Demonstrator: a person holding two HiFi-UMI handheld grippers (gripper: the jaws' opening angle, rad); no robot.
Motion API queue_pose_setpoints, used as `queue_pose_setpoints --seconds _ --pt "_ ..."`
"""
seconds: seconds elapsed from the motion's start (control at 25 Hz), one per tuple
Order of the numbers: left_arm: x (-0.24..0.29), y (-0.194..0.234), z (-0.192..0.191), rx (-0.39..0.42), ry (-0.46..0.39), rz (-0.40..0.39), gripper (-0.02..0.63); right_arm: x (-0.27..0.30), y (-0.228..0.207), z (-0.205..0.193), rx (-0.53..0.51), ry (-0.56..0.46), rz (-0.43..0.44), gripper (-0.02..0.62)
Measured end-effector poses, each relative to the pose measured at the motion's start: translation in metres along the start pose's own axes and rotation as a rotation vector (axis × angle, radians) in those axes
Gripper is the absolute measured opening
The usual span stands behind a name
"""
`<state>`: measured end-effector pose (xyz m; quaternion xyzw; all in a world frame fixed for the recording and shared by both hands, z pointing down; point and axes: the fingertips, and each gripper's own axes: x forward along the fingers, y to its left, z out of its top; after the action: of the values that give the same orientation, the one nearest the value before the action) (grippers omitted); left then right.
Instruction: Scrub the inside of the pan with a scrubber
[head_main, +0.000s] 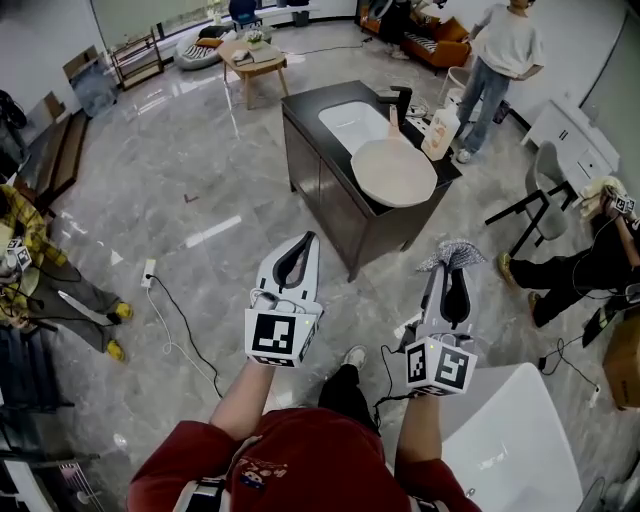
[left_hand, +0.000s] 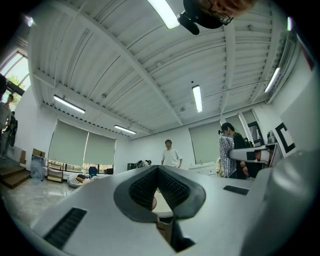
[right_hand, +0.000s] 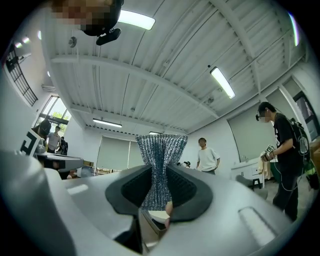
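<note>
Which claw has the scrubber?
The right claw: its jaws are clamped on the silver mesh scrubber, which fans out above them. The left claw is shut with nothing between its jaws.

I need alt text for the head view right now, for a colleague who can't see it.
The right tool clamps a silver mesh scrubber, while the left tool is shut on nothing, both held short of a dark sink cabinet. A pale-lined pan rests on the cabinet's counter by the white basin.
</note>
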<state>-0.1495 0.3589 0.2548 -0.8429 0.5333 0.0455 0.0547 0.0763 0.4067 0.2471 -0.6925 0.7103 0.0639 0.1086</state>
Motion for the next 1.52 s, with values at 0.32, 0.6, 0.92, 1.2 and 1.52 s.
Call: queue_pose_setpoints --seconds 0.32,0.6,0.92,1.2,1.52 --pt "0.107 -0.027 -0.001 0.02 -0.011 -0.02 0.006 0.075 -0.076 -0.014 0.027 0.003 -0.031 0.107" --pt "0.187 -0.05 -0.002 0.053 -0.013 -0.026 0.005 0.129 -0.135 -0.024 0.057 -0.01 -0.06 0.107" --pt "0.251 -0.075 -0.007 0.065 -0.012 -0.045 0.005 0.168 -0.183 -0.033 0.068 -0.007 -0.073 0.104" --pt "0.287 -0.065 -0.027 0.055 0.022 -0.03 0.005 0.21 -0.192 -0.054 0.066 0.015 -0.052 0.103" --pt "0.342 -0.023 -0.06 0.012 0.017 -0.028 0.005 0.275 -0.176 -0.078 0.032 0.02 -0.027 0.098"
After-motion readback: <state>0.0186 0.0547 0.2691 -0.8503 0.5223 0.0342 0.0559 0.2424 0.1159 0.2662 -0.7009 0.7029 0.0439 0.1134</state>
